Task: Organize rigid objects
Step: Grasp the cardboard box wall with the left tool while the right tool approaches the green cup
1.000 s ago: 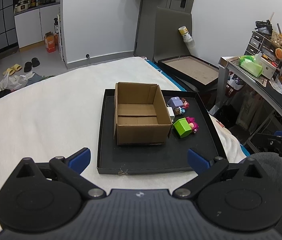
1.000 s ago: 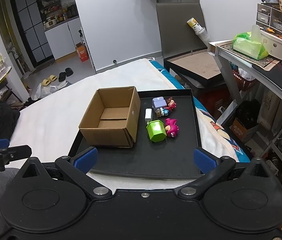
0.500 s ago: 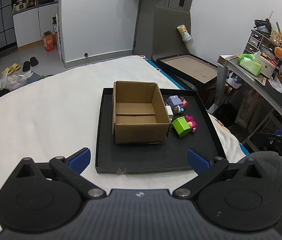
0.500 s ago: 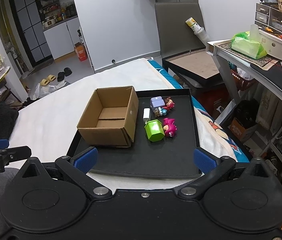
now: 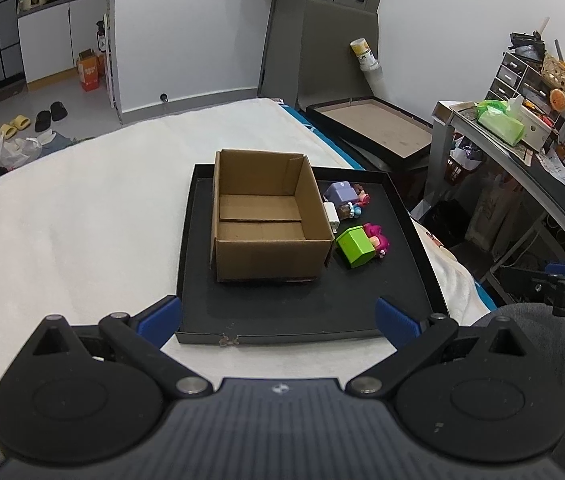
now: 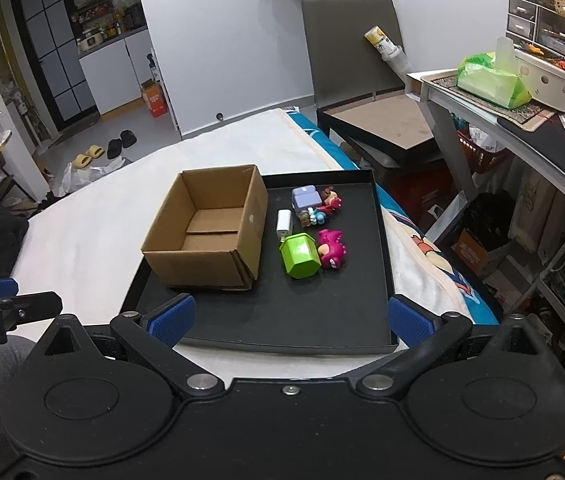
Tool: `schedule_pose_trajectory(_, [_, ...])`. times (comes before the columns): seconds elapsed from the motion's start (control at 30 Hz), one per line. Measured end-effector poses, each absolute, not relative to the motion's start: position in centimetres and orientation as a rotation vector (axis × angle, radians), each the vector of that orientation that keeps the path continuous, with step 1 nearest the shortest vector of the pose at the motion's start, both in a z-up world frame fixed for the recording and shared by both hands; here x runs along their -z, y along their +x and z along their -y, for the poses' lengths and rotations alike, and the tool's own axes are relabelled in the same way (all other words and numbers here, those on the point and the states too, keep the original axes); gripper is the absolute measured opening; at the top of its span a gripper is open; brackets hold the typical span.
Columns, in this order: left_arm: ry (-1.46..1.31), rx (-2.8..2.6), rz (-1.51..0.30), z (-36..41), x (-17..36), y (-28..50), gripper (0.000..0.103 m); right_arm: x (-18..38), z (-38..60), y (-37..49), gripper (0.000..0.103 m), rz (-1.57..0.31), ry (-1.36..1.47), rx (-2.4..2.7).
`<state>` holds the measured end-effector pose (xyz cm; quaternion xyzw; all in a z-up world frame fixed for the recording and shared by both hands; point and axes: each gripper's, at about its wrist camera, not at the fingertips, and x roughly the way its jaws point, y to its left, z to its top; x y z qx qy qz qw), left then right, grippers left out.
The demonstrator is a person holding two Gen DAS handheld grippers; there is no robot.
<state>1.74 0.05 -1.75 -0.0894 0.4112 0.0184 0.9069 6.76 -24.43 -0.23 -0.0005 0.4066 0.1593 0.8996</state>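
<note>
An open, empty cardboard box (image 5: 262,216) (image 6: 210,232) stands on the left part of a black tray (image 5: 306,308) (image 6: 302,320) on a white bed. Right of the box lie a green block (image 5: 355,247) (image 6: 300,255), a pink figure (image 5: 377,240) (image 6: 331,248), a purple block (image 5: 340,192) (image 6: 305,197), a white charger (image 5: 331,216) (image 6: 283,222) and small figures (image 6: 314,216). My left gripper (image 5: 278,318) is open and empty, near the tray's front edge. My right gripper (image 6: 289,318) is open and empty, over the same edge.
A second tray with a brown bottom (image 5: 370,128) (image 6: 382,120) leans off the bed's far right side. A cluttered desk (image 5: 522,148) (image 6: 522,108) stands on the right. The white bed (image 5: 82,220) stretches left of the tray.
Both views have shifted slightly; the tray and box sit a little farther left and higher in the frames. Both grippers stay open. Nothing on the tray has moved.
</note>
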Motion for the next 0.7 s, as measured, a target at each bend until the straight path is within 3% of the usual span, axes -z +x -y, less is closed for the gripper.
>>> schedule_pose_trajectory(0.7, [-0.297,-0.04,-0.863,-1.6,4.7,8.3,0.102,2.9,25.7,11.2,0.103,-0.894,0.072,-0.325])
